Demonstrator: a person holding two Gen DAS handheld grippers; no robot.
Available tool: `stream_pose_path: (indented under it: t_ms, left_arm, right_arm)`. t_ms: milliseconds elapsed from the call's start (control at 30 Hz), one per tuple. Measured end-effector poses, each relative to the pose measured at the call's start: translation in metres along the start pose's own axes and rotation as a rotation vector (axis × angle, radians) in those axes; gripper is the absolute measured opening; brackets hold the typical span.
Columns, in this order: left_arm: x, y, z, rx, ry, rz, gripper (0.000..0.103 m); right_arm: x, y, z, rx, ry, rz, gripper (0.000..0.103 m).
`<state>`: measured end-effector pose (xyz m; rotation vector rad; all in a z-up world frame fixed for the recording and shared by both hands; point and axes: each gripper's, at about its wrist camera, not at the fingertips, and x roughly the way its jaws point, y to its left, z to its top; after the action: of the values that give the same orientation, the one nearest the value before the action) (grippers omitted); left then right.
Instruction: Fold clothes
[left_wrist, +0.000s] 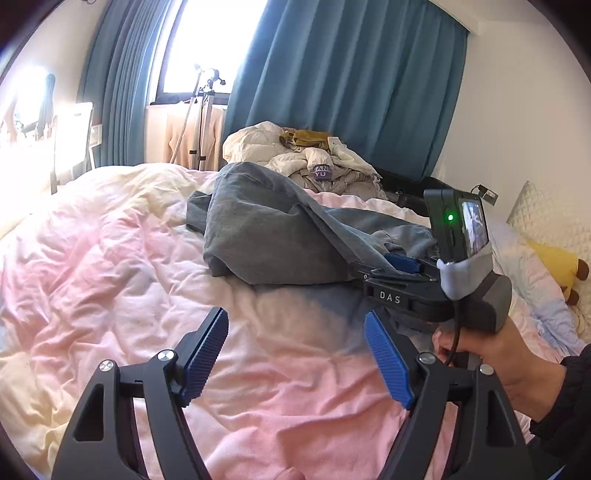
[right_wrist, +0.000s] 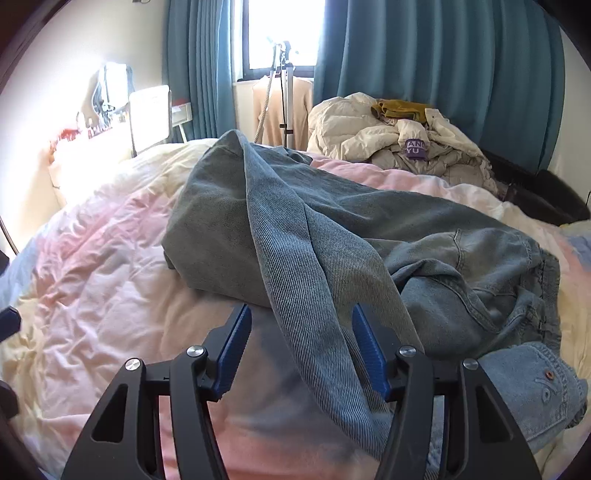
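Observation:
A pair of grey-blue jeans (right_wrist: 332, 236) lies crumpled on the pink and cream duvet (right_wrist: 103, 266). It also shows in the left wrist view (left_wrist: 273, 229). My right gripper (right_wrist: 301, 332) is open, and a fold of a jeans leg runs between its blue pads without being pinched. My left gripper (left_wrist: 295, 339) is open and empty over bare duvet (left_wrist: 110, 280), just short of the jeans. The right gripper's body (left_wrist: 436, 288) shows in the left wrist view at the jeans' near edge, held by a hand.
A heap of cream and beige clothes (right_wrist: 399, 136) lies at the far side of the bed before blue curtains (right_wrist: 443, 62). A garment steamer stand (right_wrist: 284, 92) is by the window. A yellow plush toy (left_wrist: 557, 262) and a pillow lie at the right.

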<state>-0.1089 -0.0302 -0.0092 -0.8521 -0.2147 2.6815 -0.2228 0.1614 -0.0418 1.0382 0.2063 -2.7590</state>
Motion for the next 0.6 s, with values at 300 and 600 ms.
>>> stream_pose_path:
  t_ms: [300, 600]
  left_arm:
    - [-0.002, 0.027, 0.005, -0.105, -0.029, 0.010, 0.078]
    - [-0.017, 0.019, 0.000, -0.083, -0.055, 0.018, 0.078]
  right_arm:
    - [-0.017, 0.022, 0.000, -0.166, -0.018, -0.040, 0.003]
    - [-0.059, 0.050, -0.063, -0.285, 0.120, 0.082, 0.003]
